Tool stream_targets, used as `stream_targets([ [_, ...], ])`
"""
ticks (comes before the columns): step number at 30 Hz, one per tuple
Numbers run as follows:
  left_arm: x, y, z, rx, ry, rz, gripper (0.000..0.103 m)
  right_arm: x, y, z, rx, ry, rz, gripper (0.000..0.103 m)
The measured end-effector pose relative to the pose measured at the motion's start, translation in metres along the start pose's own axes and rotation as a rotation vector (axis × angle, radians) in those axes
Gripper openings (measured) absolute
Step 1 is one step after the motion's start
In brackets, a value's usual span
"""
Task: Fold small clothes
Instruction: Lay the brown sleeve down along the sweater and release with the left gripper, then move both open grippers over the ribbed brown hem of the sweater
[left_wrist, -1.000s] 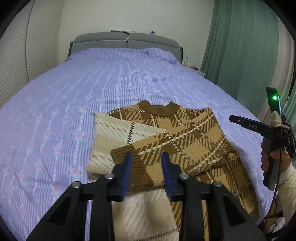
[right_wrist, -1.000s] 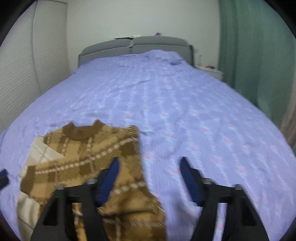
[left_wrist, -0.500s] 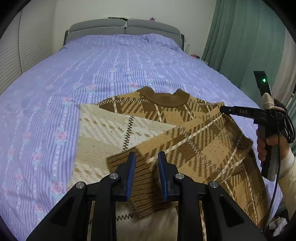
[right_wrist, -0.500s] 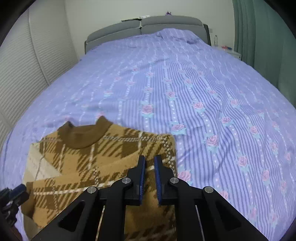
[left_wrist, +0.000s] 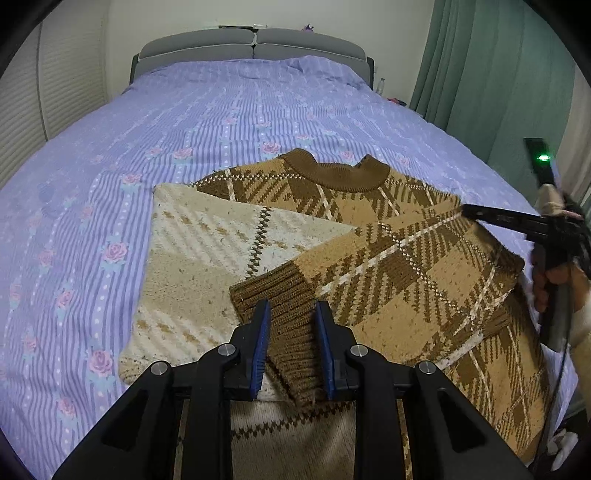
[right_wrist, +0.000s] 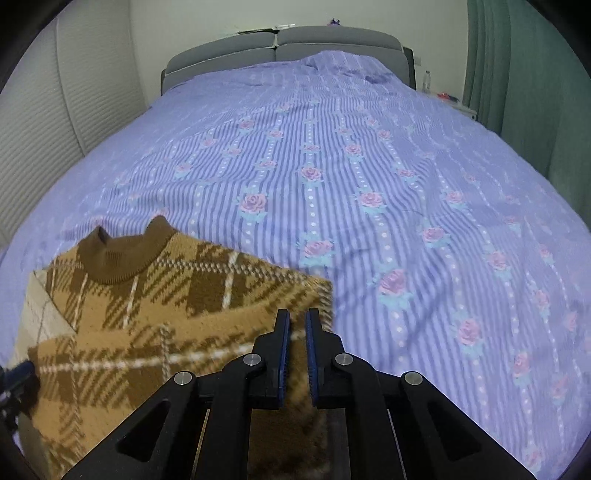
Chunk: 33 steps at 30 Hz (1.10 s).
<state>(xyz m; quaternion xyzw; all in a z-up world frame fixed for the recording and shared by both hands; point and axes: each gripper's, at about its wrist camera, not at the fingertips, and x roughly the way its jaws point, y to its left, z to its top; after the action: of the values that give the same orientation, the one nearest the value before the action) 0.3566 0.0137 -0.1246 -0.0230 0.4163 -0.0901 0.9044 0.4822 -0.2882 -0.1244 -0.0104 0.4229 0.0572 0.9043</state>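
A small brown plaid sweater (left_wrist: 406, 258) lies on the bed with its collar (left_wrist: 336, 171) at the far end. Its left side is folded in, so the cream inner face (left_wrist: 207, 243) shows. One sleeve crosses the front, and my left gripper (left_wrist: 292, 314) is shut on its ribbed cuff (left_wrist: 273, 291). My right gripper (right_wrist: 296, 321) is shut on the sweater (right_wrist: 147, 314) at its right edge, with tan knit between the pads. In the left wrist view the right gripper (left_wrist: 467, 211) meets the right shoulder edge.
The bed (left_wrist: 221, 110) has a purple striped cover with roses, and a grey headboard (left_wrist: 255, 44) stands at the far end. Green curtains (left_wrist: 480, 74) hang on the right. A person's hand (left_wrist: 554, 277) holds the right gripper's handle. The sheet (right_wrist: 406, 221) right of the sweater is bare.
The right gripper's jaws went from wide apart to shut at the sweater's right edge. Both grippers came down closer to the sweater. The left one kept hold of the cuff.
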Motion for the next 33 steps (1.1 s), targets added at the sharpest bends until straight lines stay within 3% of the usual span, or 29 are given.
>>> stream_targets([
  [3,-0.005,-0.002,0.000,0.007,-0.001,-0.005,0.026,-0.030,-0.002,-0.011,0.000,-0.047,-0.005,0.009],
  [8,-0.010,-0.005,-0.002,0.006,-0.007,-0.030,0.027,-0.074,0.012,-0.045,-0.050,-0.093,0.061,0.010],
  [13,-0.005,-0.009,-0.005,0.016,0.003,-0.015,0.027,-0.073,0.008,-0.072,-0.079,-0.052,0.031,0.006],
  [17,0.001,-0.010,-0.005,0.013,0.008,-0.013,0.027,-0.061,-0.004,-0.076,-0.045,-0.030,0.037,0.000],
  [21,-0.005,-0.008,-0.004,0.023,0.025,-0.011,0.028,-0.059,-0.010,-0.077,-0.019,-0.023,0.045,0.000],
  [24,-0.025,-0.005,-0.005,0.033,0.010,0.035,0.049,-0.072,-0.008,-0.077,-0.009,-0.028,0.036,0.001],
  [25,-0.040,-0.001,-0.007,0.027,-0.019,0.054,0.055,-0.079,-0.007,-0.079,-0.007,-0.028,0.033,0.005],
  [27,-0.061,0.003,-0.010,0.010,-0.045,0.076,0.056,-0.099,-0.006,-0.084,0.012,-0.036,-0.018,0.045],
  [29,-0.085,0.006,-0.013,-0.019,-0.055,0.114,0.061,-0.131,-0.006,-0.095,0.047,-0.086,-0.053,0.055],
  [33,-0.124,0.004,-0.025,-0.032,-0.085,0.083,0.072,-0.191,-0.005,-0.122,0.088,-0.142,-0.049,0.059],
])
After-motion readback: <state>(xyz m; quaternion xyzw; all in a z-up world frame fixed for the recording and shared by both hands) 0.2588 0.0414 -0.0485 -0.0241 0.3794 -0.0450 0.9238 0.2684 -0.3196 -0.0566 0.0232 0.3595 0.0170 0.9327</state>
